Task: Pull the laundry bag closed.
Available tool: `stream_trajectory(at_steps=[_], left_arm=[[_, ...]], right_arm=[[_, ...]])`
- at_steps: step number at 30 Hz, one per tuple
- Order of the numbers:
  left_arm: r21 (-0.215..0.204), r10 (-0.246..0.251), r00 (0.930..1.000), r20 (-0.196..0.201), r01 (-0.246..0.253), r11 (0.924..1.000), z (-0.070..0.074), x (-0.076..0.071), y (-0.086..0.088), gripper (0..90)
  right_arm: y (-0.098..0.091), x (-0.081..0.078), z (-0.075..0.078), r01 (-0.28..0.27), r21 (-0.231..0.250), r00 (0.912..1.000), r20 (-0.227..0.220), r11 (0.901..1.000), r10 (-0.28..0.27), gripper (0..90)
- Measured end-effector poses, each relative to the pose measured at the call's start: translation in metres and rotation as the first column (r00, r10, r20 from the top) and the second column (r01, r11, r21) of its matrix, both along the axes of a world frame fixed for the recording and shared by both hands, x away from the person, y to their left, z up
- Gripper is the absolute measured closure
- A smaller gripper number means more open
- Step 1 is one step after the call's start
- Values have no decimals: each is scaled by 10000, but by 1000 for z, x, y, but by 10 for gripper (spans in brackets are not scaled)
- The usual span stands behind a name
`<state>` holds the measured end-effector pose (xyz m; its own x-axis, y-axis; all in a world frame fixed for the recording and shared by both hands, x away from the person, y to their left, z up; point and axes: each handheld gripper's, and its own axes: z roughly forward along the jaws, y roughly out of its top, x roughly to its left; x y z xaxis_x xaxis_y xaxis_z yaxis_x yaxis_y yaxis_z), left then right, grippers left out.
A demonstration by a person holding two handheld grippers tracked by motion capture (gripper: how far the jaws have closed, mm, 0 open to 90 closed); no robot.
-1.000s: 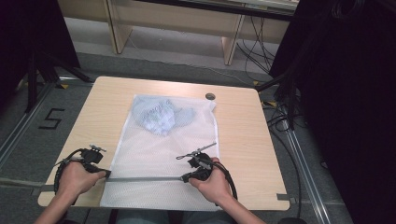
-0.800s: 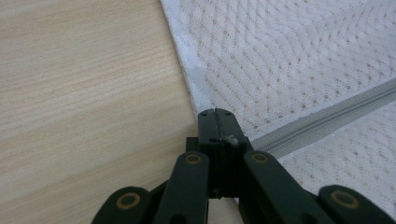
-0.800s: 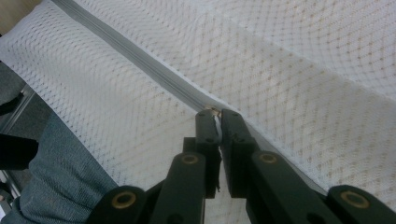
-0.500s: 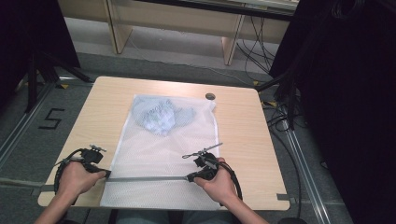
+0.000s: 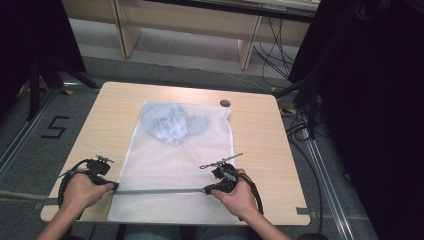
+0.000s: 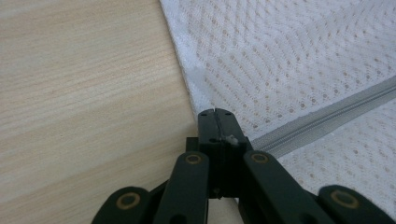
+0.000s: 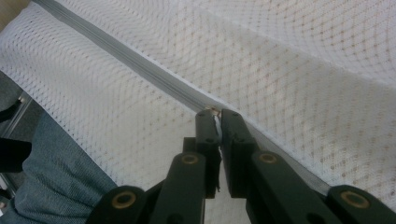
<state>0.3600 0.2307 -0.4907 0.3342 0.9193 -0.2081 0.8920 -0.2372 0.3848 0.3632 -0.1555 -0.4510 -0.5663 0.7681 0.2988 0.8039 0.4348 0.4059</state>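
Your table (image 5: 260, 135) carries the white mesh bag (image 5: 170, 165) just where it lay a second ago, spread flat down the middle with its near edge hanging over the table's front edge, above your lap. The bluish bundle of cloth (image 5: 170, 125) inside sits at the far end, unmoved. The grey zipper (image 5: 160, 191) runs across the bag near your side.

What differs: your right hand has slid a little further right along the zipper, so the closed grey line between your hands is longer. Your left hand has kept its place.

Your right gripper (image 7: 215, 114) is clenched, jaws pressed together on the small zipper pull (image 7: 212, 111) at the zipper line. Your left gripper (image 6: 215, 112) is also clenched, pinching the bag's fabric at the zipper's left end, right at the bag's side edge beside bare wood.
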Motion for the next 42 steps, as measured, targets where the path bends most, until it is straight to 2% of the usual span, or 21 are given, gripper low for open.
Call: stream_trajectory(at_steps=[1, 2, 6, 9, 13, 16, 18, 20, 28, 30, 32, 41, 42], left_arm=[[-4, 9, 10000, 3, -9, 10000, 0, 0, 0, 900], [-22, 28, 10000, 16, -28, 10000, 0, 0, -1, 900], [3, 2, 10000, -1, -2, 10000, 0, 0, 0, 900], [-19, 52, 10000, 30, -52, 10000, 0, 0, -1, 900], [3, -4, 10000, -7, 4, 10000, 0, 0, 0, 900], [-5, 0, 10000, 2, 0, 10000, 0, 0, 0, 900], [-13, -30, 10000, 2, 30, 10000, 0, 0, 0, 900], [4, -68, 10000, 5, 68, 10000, 0, 0, 0, 900], [-4, -41, 10000, -2, 41, 10000, 0, 0, 0, 900], [-4, -60, 10000, 6, 60, 10000, 0, 0, 0, 900], [4, -69, 10000, 9, 69, 10000, 0, 0, 0, 900], [-17, -5, 10000, -9, 5, 10000, 0, 0, 0, 900], [-12, -8, 10000, -7, 8, 10000, 0, 0, 0, 900]], right_arm=[[0, -1, 1, 94, -38, 9999, -67, 9999, -94, 871], [-2, 1, -1, -18, 23, 10000, 98, 10000, 17, 871], [-4, 0, 0, 82, 40, 9999, -83, 10000, -82, 871], [-6, 1, -1, 40, 39, 10000, 77, 10000, -40, 871], [-8, 1, 0, 185, -12, 9998, -69, 9998, -185, 871], [-10, 2, -1, 55, 80, 9999, 119, 10000, -56, 871], [-11, 2, -1, -9, 127, 10000, -1, 9999, 9, 871], [-12, 3, -1, -136, 55, 9998, 121, 9999, 135, 871], [-14, 1, 0, 384, 8, 9992, -146, 9993, -384, 871], [-15, 1, 0, 272, 80, 9996, -17, 9996, -272, 871], [-16, 1, 1, 450, -14, 9988, -180, 9990, -450, 871], [-20, 3, -1, 339, 113, 9994, -76, 9994, -338, 871], [-20, 2, 0, 498, 32, 9986, -152, 9988, -498, 871]])
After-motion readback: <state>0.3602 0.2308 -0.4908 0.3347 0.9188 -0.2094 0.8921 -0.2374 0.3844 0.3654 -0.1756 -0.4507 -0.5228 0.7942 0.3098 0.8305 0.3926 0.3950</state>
